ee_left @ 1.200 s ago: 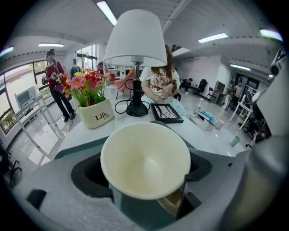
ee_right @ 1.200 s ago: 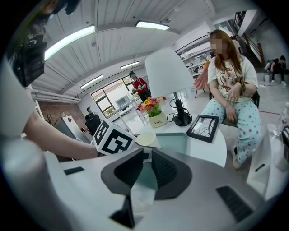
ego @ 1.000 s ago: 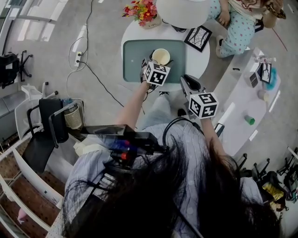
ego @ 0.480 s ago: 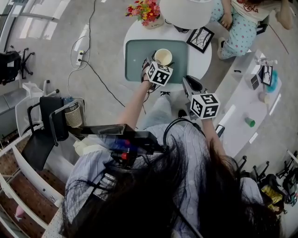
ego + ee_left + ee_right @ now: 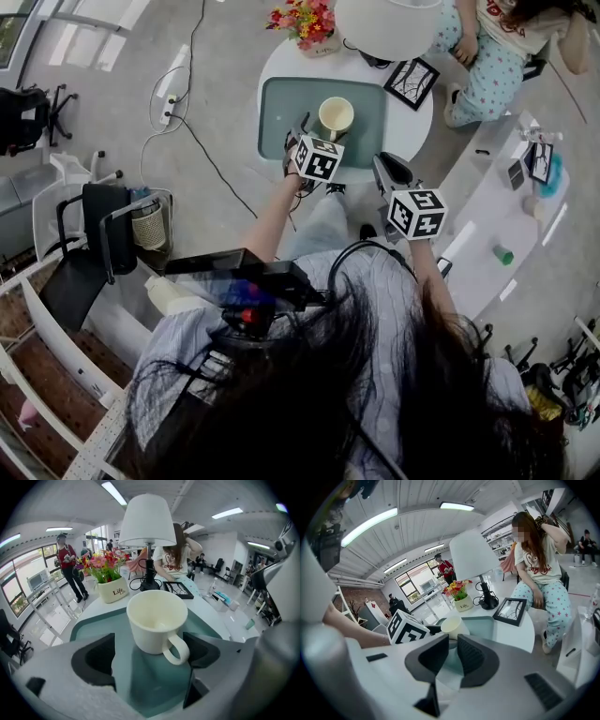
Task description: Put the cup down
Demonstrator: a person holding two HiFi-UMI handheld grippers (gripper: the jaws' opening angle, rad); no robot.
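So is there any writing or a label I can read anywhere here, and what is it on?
"Life": on the white flower pot beside the lamp. A smaller line under it is too small to read.
Cup: plain, no print visible.
Marker cubes: black and white square patterns only, no letters.
Red print on the seated person's shirt: too blurred to read.

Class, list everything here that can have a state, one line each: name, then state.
cup, upright, empty, standing on the tray, gripped by nothing
left gripper, open, jaws apart at the cup's near side
right gripper, shut, holding nothing
tray, flat, bearing the cup
flower pot, upright
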